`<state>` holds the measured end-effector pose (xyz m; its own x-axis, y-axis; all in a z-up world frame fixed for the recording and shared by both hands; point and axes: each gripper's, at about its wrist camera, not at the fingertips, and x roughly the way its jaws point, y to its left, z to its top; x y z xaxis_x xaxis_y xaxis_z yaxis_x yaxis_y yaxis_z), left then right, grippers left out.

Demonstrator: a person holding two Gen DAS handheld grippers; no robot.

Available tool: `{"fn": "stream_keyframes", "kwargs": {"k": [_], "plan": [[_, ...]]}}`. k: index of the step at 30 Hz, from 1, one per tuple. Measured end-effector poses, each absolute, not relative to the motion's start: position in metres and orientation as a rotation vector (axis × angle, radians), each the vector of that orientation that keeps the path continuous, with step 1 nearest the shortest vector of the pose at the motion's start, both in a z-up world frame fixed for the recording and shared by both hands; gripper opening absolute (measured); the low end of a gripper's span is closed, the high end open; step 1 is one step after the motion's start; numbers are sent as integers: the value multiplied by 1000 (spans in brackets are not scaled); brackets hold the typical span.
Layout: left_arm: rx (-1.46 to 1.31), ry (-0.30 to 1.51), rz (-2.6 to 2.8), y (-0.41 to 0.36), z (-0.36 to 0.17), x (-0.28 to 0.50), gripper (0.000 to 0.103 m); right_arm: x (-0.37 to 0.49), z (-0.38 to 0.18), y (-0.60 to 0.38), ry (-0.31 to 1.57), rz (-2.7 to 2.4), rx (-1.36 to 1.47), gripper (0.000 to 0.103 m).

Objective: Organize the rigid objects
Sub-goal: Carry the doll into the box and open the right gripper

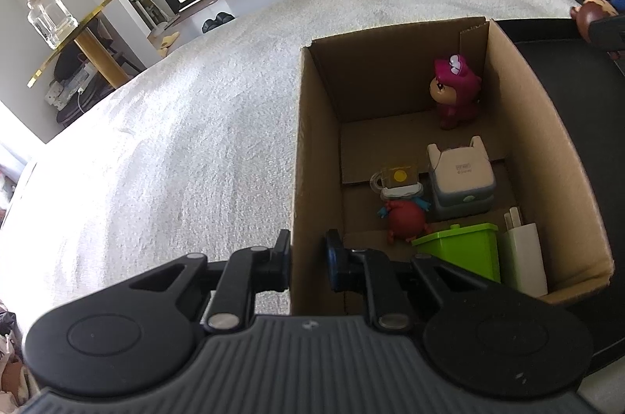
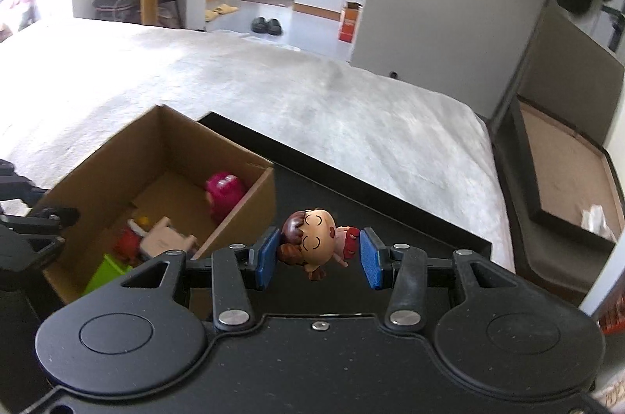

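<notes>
Two grippers show. Low in the picture, the left gripper [image 1: 308, 263] pinches the near wall of the cardboard box [image 1: 312, 156]. At the middle, the right gripper [image 2: 319, 257] squeezes a brown-haired doll [image 2: 314, 242], beside the box. A white speaker [image 1: 459, 179] inside has tiny writing, too small to read.

Your brown-haired doll figurine [image 2: 312, 242] lies sideways, face up and eyes shut, off the black tray's [image 2: 390, 203] surface, just beside the cardboard box's [image 1: 312, 148] right wall. Inside the box you have a pink figurine [image 1: 455, 91] upright in the far right corner, a white-grey cube device [image 1: 461, 179] mid-floor, a red figurine [image 1: 404, 214] beside it, and a green bin [image 1: 461, 250] and white charger [image 1: 523, 257] along the near wall.
</notes>
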<state>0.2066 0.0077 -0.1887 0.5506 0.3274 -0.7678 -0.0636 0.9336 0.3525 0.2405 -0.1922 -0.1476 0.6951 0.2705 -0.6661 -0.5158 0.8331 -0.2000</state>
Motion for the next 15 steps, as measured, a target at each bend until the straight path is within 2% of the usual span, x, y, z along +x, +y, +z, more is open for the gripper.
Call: {"fn": "stream_keyframes", "kwargs": {"k": [15], "plan": [[268, 959, 211, 13, -187, 205, 15, 230, -147, -151, 609, 601, -453, 44]]}}
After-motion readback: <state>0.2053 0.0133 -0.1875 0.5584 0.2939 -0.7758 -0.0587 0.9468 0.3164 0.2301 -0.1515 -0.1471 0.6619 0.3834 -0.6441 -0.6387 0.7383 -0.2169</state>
